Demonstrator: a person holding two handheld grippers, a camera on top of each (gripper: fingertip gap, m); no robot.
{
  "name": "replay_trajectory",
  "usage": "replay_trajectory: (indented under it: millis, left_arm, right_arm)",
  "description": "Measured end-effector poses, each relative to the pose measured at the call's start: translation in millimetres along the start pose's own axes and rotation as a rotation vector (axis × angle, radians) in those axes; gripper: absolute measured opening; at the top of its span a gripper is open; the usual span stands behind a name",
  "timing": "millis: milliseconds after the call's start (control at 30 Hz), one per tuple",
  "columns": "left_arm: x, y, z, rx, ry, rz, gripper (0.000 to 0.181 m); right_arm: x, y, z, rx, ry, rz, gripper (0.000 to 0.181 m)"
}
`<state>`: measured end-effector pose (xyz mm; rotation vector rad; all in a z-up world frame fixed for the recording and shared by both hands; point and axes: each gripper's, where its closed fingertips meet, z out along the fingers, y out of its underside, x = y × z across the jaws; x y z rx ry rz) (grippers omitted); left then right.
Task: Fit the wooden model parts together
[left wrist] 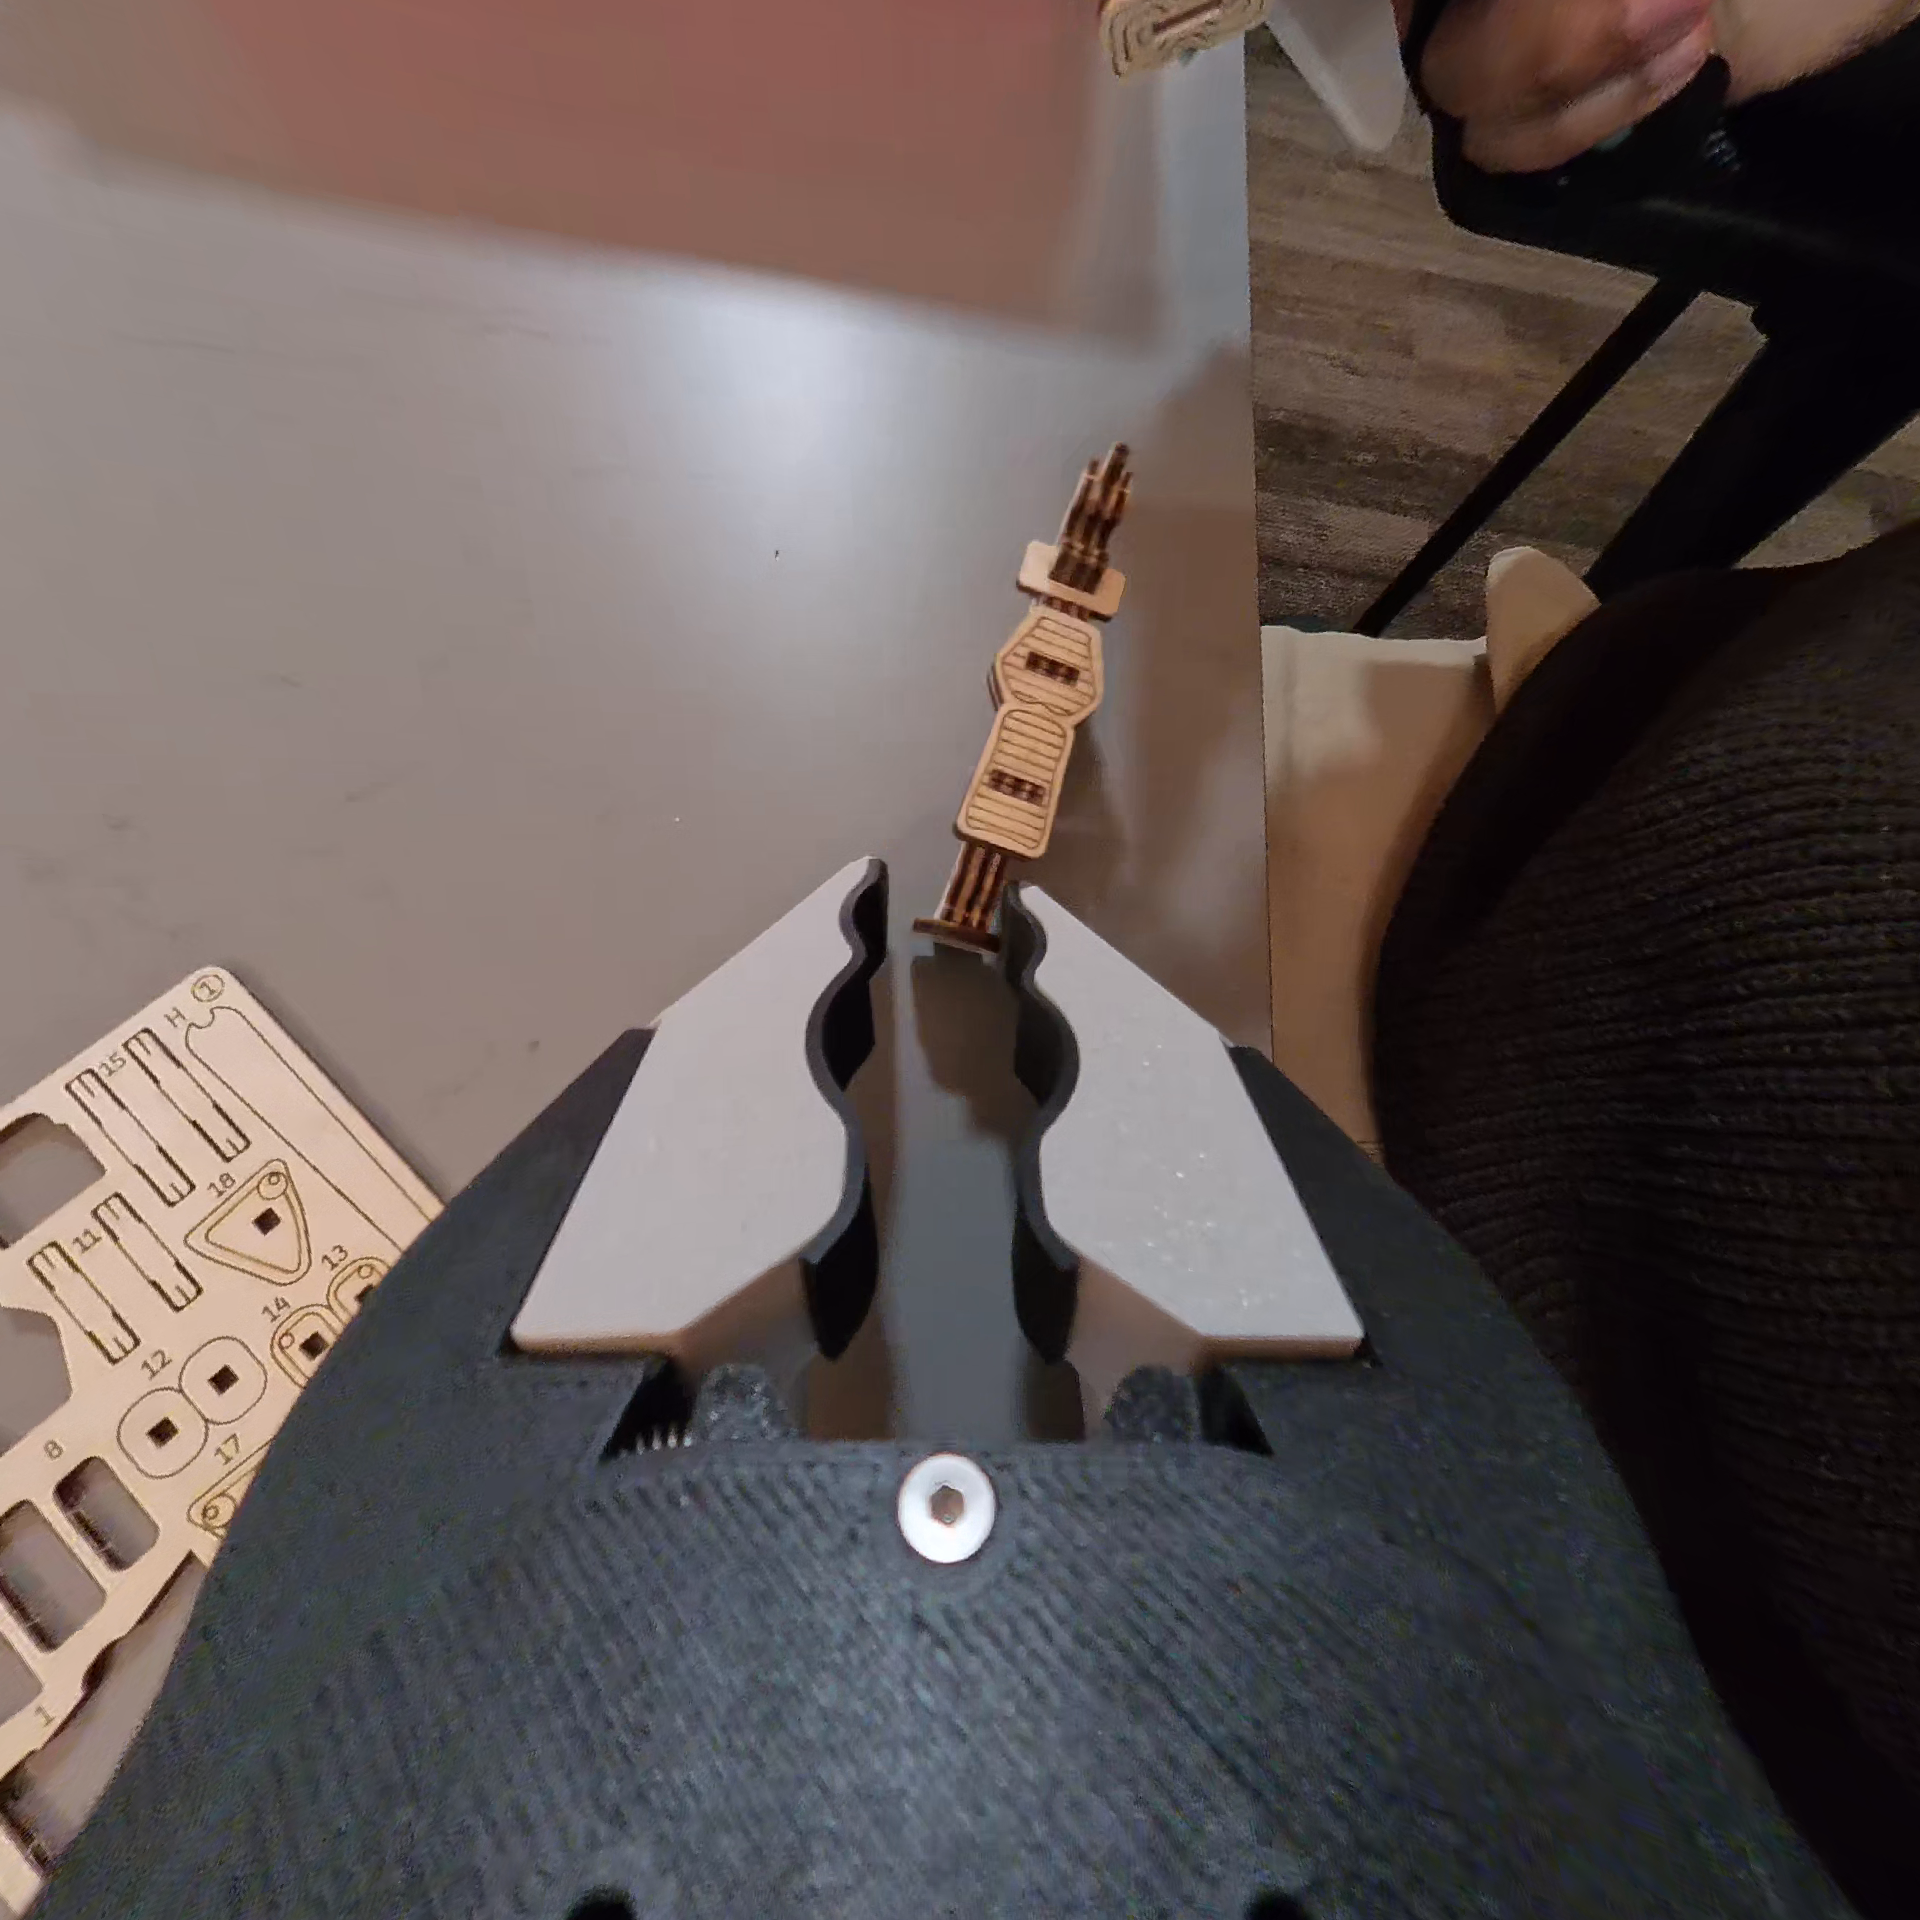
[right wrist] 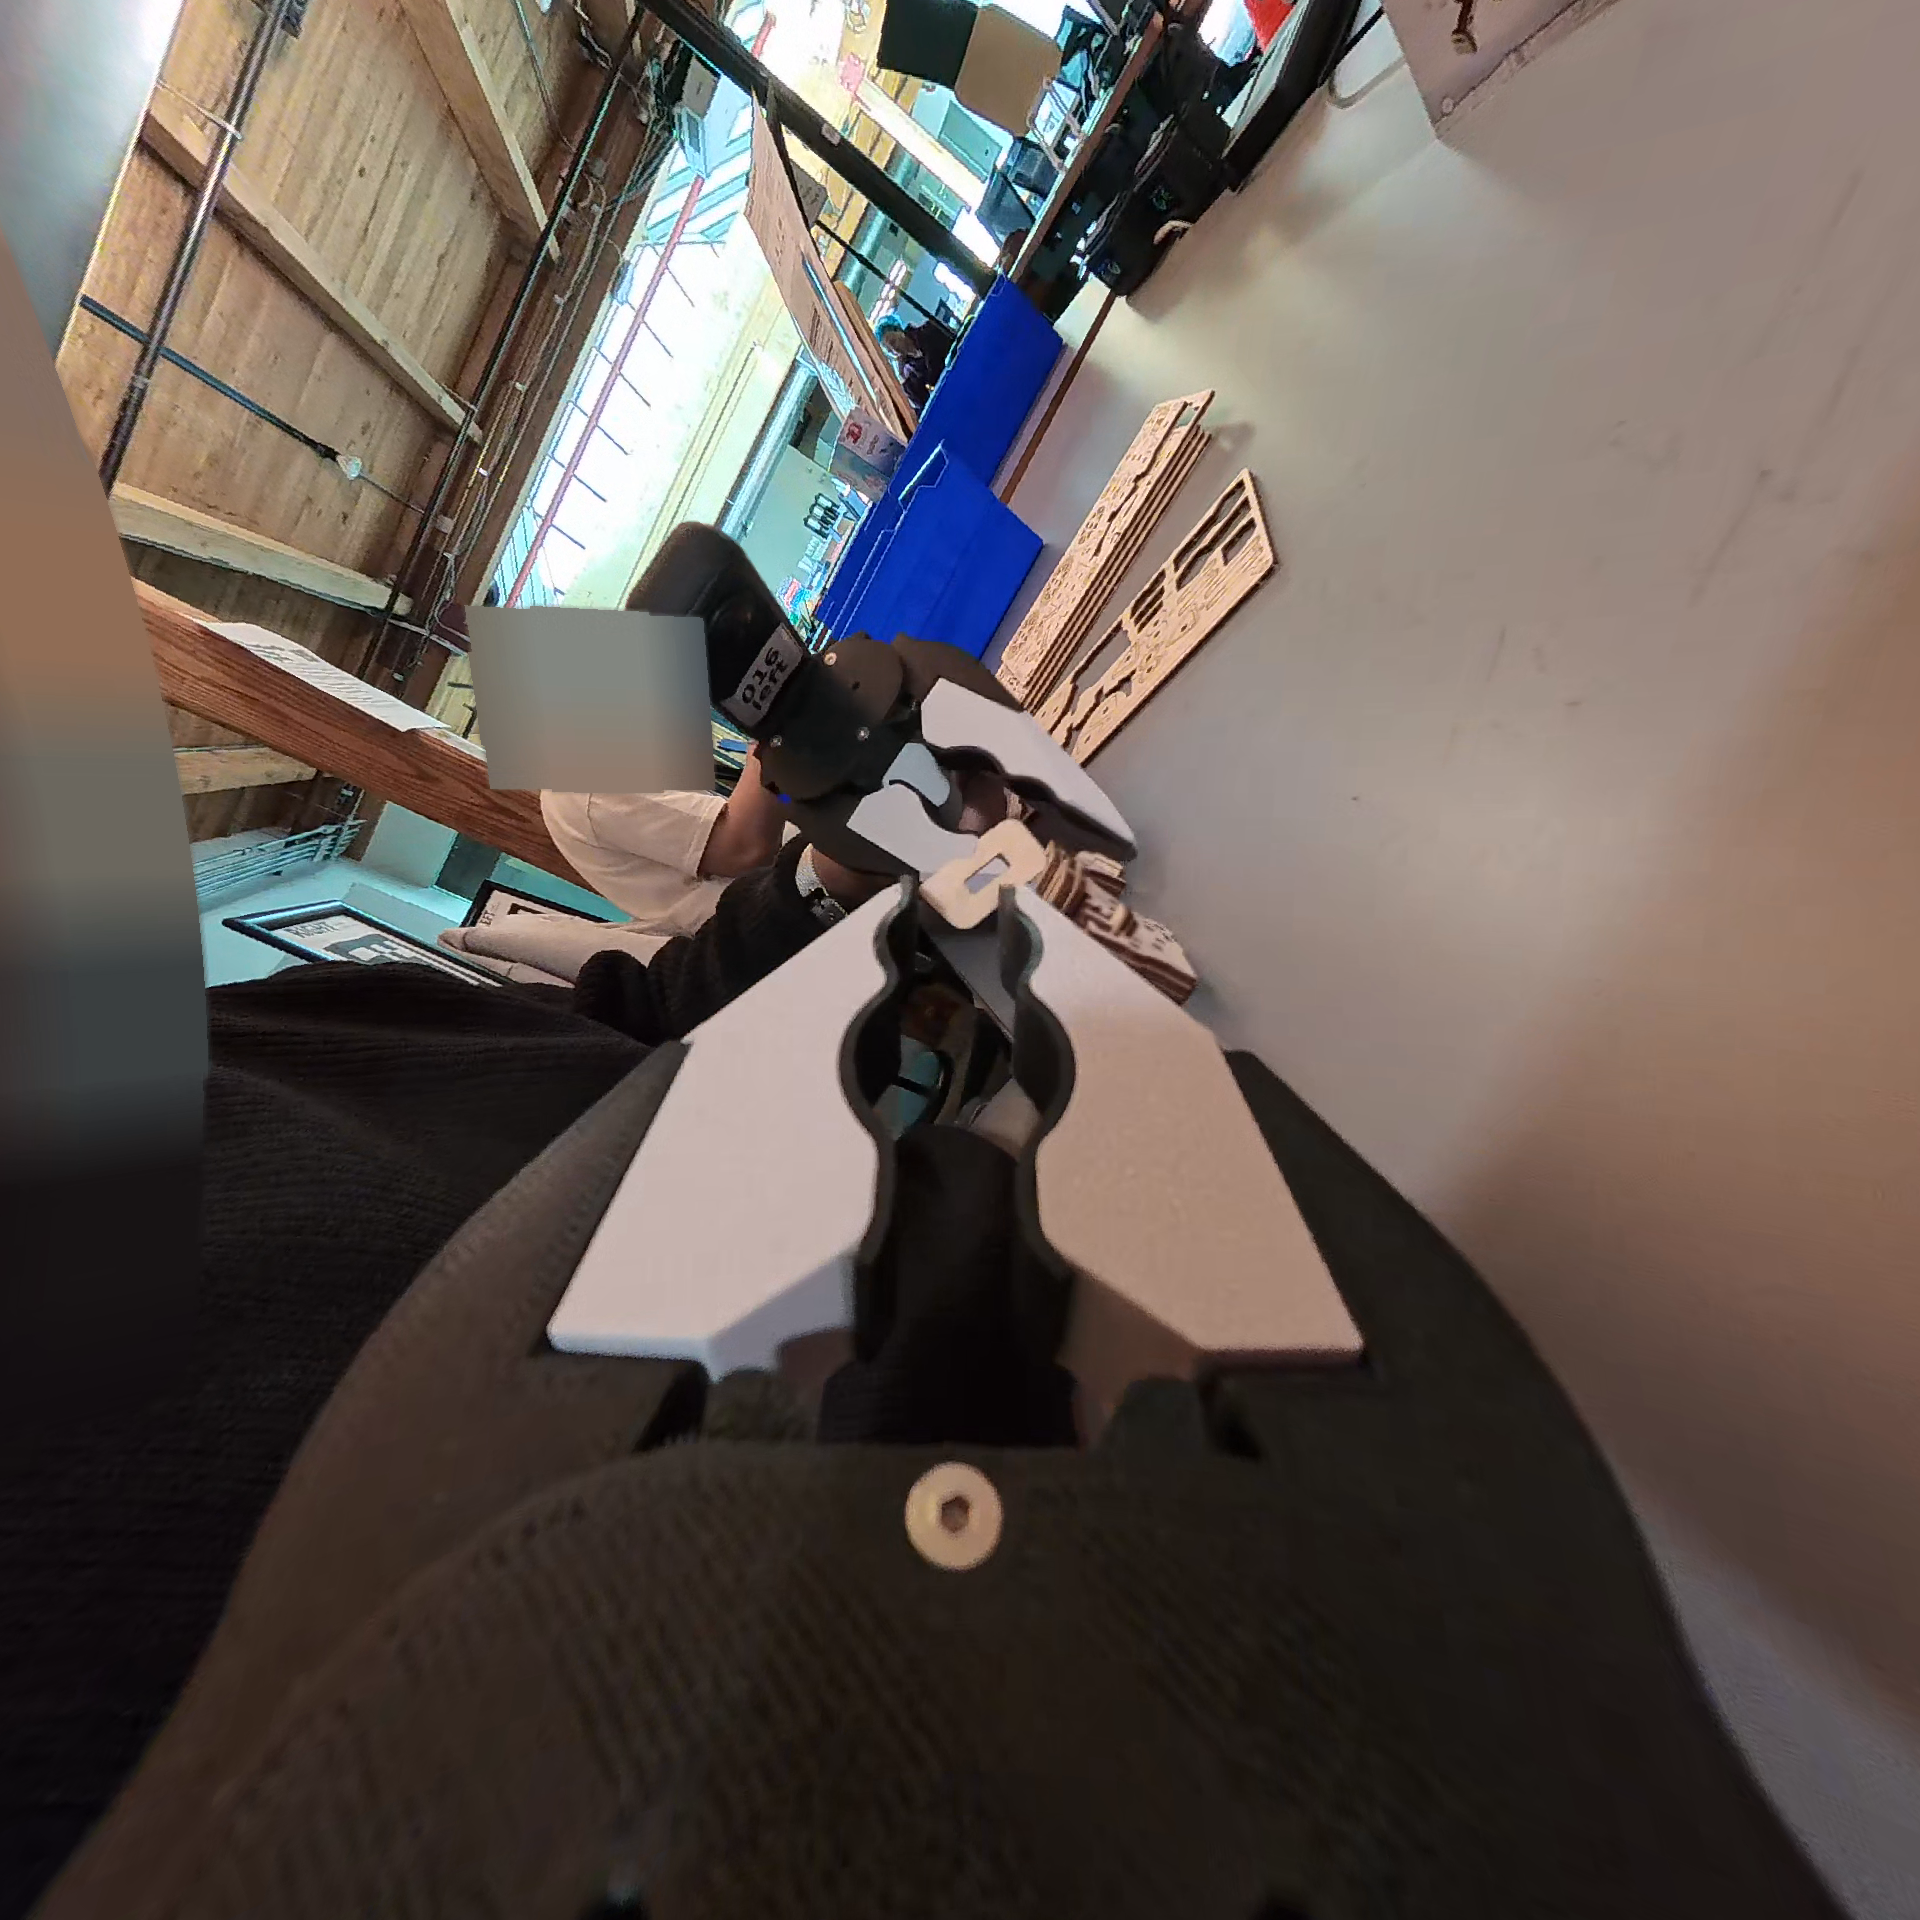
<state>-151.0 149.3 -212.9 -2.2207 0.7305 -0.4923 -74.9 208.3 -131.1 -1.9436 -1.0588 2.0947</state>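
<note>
1. Here the left hand-held gripper (left wrist: 948, 914) pinches the foot of a long wooden assembly (left wrist: 1029, 727), a stack of engraved plates threaded on a slotted spine. The assembly points away from the fingers, over the grey table (left wrist: 416, 623) and close to its right edge.
2. The right hand-held gripper (right wrist: 961, 904) is pressed onto a small flat wooden piece (right wrist: 982, 873) with a rectangular slot in it, gripped by one end so the slot stays clear of the fingertips. In the left wrist view this gripper shows only at the top edge, well apart from the assembly.
3. The step in hand looks like threading the slotted piece onto the free tip of the spine. To do it well, turn the piece until the long side of its slot runs the same way as the spine's width.
4. Keep the left grip firm and low, since it holds only the narrow foot and the long assembly could pivot under an off-axis push.
5. Bring the piece straight along the spine's axis and press gently; thin laser-cut plywood probably snaps if forced while skewed.
6. A punched-out parts sheet (left wrist: 156, 1299) lies at the near left of the table. More sheets (right wrist: 1132, 582) lie stacked farther along it, clear of the work.
</note>
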Motion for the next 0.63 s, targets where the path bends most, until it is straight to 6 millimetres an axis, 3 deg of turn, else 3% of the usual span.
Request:
replay_trajectory:
  millis: [33,400,633]
  left_arm:
    - [0,0,0,0.001,0.004,-0.004,0.022]
    - [2,-10,-9,0.079,0.047,-0.023,0.039]
    - [17,-66,-53,0.437,0.152,-0.060,0.044]
  right_arm:
    - [0,0,0,0.001,-0.001,0.000,0.014]
    - [-6,-2,1,0.009,-0.034,-0.011,0.014]
    - [-42,0,22,-0.013,-0.224,0.025,0.014]
